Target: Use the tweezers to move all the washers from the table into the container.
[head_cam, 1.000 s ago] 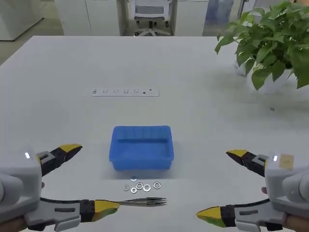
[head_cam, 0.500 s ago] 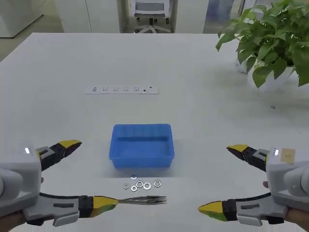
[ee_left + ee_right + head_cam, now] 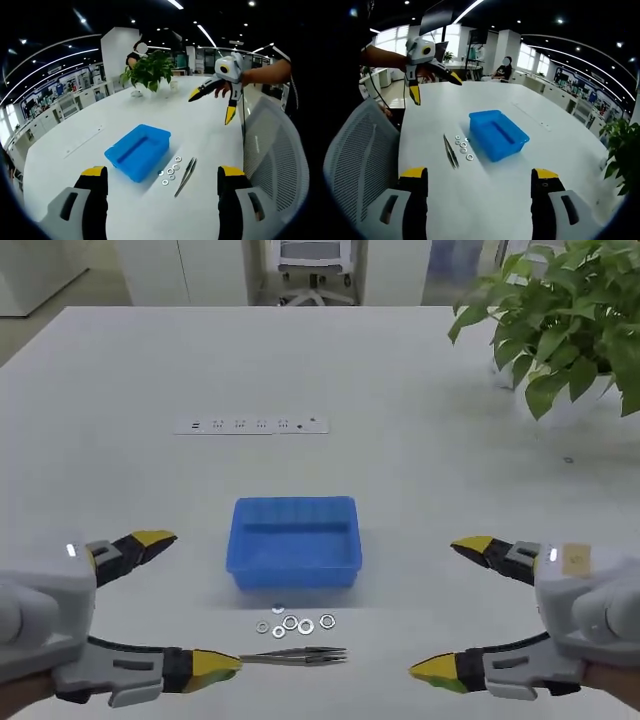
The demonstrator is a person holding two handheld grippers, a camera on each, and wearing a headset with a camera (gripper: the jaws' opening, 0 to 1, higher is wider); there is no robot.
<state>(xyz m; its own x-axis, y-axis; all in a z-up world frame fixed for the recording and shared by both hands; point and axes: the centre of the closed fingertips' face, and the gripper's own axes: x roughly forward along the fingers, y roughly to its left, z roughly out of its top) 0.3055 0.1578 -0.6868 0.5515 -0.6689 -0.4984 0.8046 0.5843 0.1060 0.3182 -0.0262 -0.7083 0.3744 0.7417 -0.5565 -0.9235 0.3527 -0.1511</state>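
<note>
Several small metal washers (image 3: 295, 624) lie in a cluster on the white table, just in front of the blue container (image 3: 294, 540). Thin metal tweezers (image 3: 295, 656) lie flat on the near side of the washers. My left gripper (image 3: 195, 602) hovers open to their left, its lower jaw tip close to the tweezers' left end. Well apart on the right, my right gripper (image 3: 441, 608) is open too. Neither holds anything. The left gripper view has the container (image 3: 137, 152), washers (image 3: 170, 172) and tweezers (image 3: 185, 176). In the right gripper view, the tweezers (image 3: 451, 151) lie beside the washers (image 3: 462, 145).
A white power strip (image 3: 250, 426) lies behind the container. A potted plant (image 3: 560, 320) stands at the far right of the table. An office chair (image 3: 310, 260) is beyond the far edge, and a mesh chair back (image 3: 355, 160) is at the near edge.
The right gripper has drifted slightly left toward the middle. Both grippers stay open, and the washers, tweezers and container lie where they were.
</note>
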